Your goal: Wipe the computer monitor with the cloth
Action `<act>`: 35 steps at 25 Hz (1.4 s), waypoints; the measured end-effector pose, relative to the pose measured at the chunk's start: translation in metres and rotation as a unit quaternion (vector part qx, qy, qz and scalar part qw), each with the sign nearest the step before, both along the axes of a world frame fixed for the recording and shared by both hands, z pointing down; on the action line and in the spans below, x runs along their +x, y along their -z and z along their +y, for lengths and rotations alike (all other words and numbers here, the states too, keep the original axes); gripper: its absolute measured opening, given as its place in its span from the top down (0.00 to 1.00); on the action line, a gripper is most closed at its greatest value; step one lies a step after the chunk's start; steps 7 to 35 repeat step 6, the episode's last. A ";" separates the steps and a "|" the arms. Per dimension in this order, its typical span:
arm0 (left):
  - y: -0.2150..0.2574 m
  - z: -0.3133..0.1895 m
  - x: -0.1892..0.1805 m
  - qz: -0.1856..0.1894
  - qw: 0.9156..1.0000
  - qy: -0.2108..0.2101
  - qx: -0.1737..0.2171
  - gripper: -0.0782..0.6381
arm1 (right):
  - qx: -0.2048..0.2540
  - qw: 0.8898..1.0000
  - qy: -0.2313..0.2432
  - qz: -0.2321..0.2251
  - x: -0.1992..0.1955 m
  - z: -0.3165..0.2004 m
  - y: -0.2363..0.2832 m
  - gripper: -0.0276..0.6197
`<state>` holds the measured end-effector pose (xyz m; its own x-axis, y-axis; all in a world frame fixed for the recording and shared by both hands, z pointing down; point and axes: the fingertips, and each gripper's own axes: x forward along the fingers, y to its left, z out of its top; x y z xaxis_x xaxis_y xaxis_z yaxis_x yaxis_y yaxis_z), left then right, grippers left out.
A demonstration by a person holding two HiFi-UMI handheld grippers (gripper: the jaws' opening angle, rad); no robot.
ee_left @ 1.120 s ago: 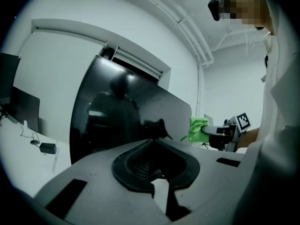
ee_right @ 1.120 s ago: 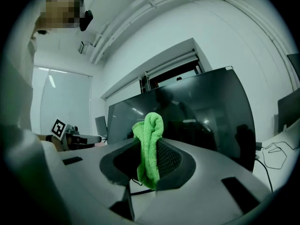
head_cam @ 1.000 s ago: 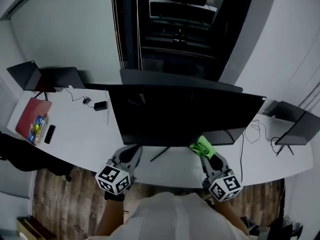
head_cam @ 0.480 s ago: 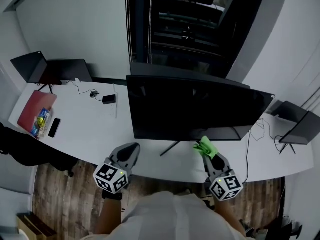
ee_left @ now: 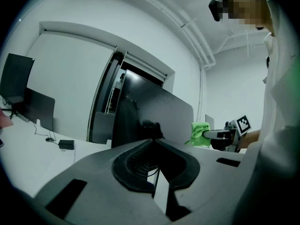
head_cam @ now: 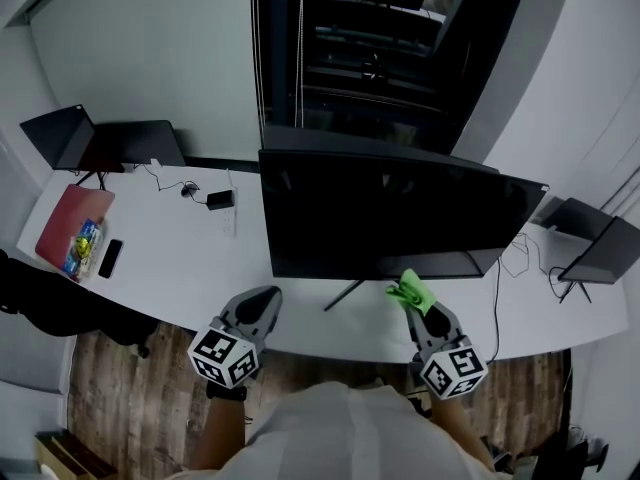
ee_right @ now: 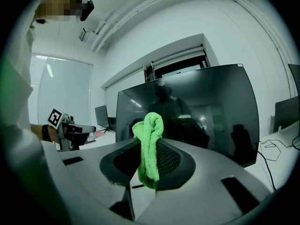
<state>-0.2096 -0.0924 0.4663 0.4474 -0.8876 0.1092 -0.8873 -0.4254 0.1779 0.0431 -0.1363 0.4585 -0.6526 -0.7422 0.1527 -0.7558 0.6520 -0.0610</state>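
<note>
pinching green cloth (ee_right: 149, 139), right tool (head_cam: 416, 308) before monitor (ee_right: 206, 111)

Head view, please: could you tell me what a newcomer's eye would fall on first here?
The big dark monitor dominates the middle of the white desk, its screen off and reflective. Just below its lower edge the bright green cloth stands out, pinched in the right gripper and apparently not touching the screen. The left gripper hangs shut and empty over the desk's near edge.
</note>
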 end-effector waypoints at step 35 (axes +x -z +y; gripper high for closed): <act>0.000 -0.003 0.001 -0.001 1.000 -0.005 -0.001 0.86 | -0.004 1.000 -0.001 -0.006 -0.001 0.000 -0.001 0.85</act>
